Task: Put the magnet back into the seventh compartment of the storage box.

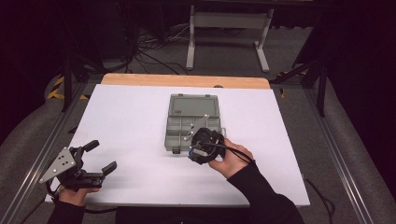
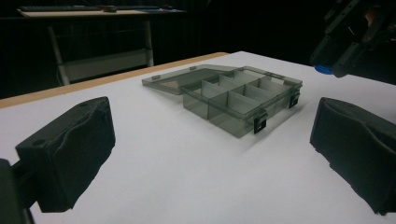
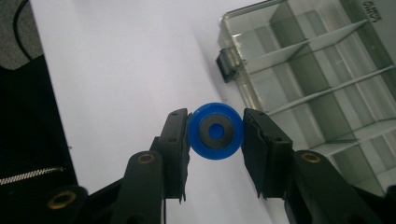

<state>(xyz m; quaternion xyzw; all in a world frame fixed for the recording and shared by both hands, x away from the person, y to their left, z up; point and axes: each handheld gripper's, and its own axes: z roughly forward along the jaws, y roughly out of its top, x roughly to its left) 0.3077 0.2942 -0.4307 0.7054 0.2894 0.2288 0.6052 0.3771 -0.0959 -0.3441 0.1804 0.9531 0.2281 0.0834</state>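
Your right hand-held gripper (image 3: 215,135) pinches a blue wheel (image 3: 215,131) between its two black jaws. The wheel is round, with a dark ring and a blue centre on the face turned toward the right gripper view's camera. It is held above the white surface (image 1: 130,126), just beside the near edge of the compartment box (image 1: 193,122) and close to one of its dark latches (image 3: 227,64).

In the high view, your right hand (image 1: 232,158) holds this hand-held gripper at the near right corner of the box. From the left gripper view, the blue wheel (image 2: 323,69) shows as a small blue edge under the right hand-held gripper (image 2: 348,39), above and beyond the box.

The compartment box (image 2: 236,95) is translucent grey and stands open near the middle of the surface. Its lid (image 1: 193,105) lies flat on the far side. Thin dividers split the tray into several compartments. Whether any compartment holds anything cannot be told.

Your left hand-held gripper (image 1: 98,156) is at the near left of the surface, well apart from the box. Its jaws are spread wide with nothing between them. In the left gripper view its padded fingers (image 2: 70,154) frame bare white surface, with the box farther off between them.
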